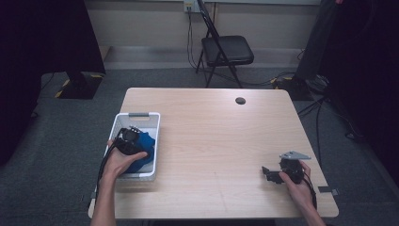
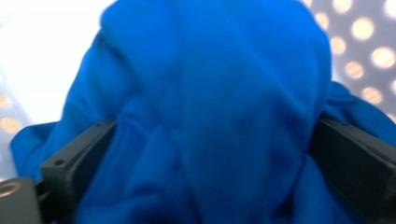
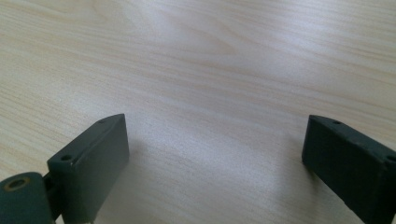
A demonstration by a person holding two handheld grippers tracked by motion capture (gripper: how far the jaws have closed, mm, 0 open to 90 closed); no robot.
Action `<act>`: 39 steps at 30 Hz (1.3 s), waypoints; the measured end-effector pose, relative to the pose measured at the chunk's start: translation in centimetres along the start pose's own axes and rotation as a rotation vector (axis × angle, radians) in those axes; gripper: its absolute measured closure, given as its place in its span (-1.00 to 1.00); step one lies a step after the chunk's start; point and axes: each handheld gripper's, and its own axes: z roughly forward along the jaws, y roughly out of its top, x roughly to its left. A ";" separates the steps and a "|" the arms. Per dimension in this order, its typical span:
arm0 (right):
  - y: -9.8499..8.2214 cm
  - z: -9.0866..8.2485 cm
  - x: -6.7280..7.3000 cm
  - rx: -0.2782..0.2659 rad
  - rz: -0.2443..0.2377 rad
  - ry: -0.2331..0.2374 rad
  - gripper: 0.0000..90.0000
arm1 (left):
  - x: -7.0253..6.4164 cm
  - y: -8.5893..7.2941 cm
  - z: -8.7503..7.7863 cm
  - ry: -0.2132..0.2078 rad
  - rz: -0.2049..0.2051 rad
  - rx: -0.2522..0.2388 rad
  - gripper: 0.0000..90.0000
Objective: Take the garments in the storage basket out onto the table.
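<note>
The left gripper (image 1: 133,130), jaws spread, straddles the blue cloth (image 1: 143,149) in the white basket (image 1: 139,114) at the surface's left edge. The cloth looks just dropped off. Next, lift clear; the right gripper (image 1: 266,172) rests spread wide.

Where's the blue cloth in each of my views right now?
High view: blue cloth lies in the white basket at table's left, under the left hand-held gripper.
Left gripper view: cloth bulges between the wide jaws.
Right gripper view: bare tabletop ahead.
Shared landmark: the basket's perforated wall.

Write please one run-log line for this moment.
left claw: wide open, in white basket, blue cloth between its jaws | right claw: open, nothing between, low over table
</note>
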 end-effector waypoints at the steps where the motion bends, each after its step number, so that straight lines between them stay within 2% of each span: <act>1: 0.0 0.0 0.0 0.000 -0.001 0.000 -0.86 | -0.3 0.0 0.2 0.013 0.011 0.001 -1.00; 4: 0.0 0.0 0.0 0.000 -0.001 0.001 -0.86 | -0.2 -0.2 0.3 0.007 0.011 -0.026 -1.00; 6: 0.0 0.0 0.0 0.000 -0.002 0.002 -0.86 | -0.1 -0.1 0.2 0.006 0.012 -0.019 -1.00; 7: 0.0 0.0 0.0 0.000 -0.002 0.002 -0.86 | -0.1 -0.1 0.1 0.010 -0.002 -0.021 -0.95; 8: 0.0 0.0 0.0 0.000 -0.002 0.002 -0.86 | -0.1 0.0 -0.1 0.014 -0.011 -0.029 -0.68; 9: 0.0 0.0 0.0 0.000 -0.002 0.002 -0.86 | 0.1 -0.1 -0.3 0.022 -0.016 -0.035 -0.68; 10: 0.0 0.0 0.0 0.000 -0.002 0.002 -0.86 | 0.2 -0.1 -0.4 0.026 -0.019 -0.038 -0.54; 12: 0.0 0.0 0.0 0.000 -0.002 0.002 -0.86 | 0.1 -0.2 -0.5 0.025 -0.018 -0.049 -0.40; 14: 0.0 0.0 0.0 0.000 -0.002 0.002 -0.86 | 0.0 -0.2 -0.7 0.023 0.003 -0.058 -0.14; 16: 0.0 0.0 0.0 0.000 -0.002 0.002 -0.86 | -0.1 -0.1 -0.8 0.020 0.006 -0.065 0.05; 18: 0.0 0.0 0.0 0.000 -0.002 0.002 -0.86 | -0.1 -0.1 -0.8 0.026 -0.005 -0.067 0.21; 22: 0.0 0.0 0.0 0.000 -0.002 0.002 -0.86 | 0.0 -0.1 -0.8 0.037 -0.011 -0.067 0.35; 31: 0.0 0.0 0.0 0.000 -0.002 0.002 -0.86 | -0.1 0.0 -0.8 0.042 -0.007 -0.060 0.37; 39: 0.0 0.0 0.0 0.000 -0.002 0.002 -0.86 | -0.1 0.2 -1.0 0.063 -0.036 -0.044 0.51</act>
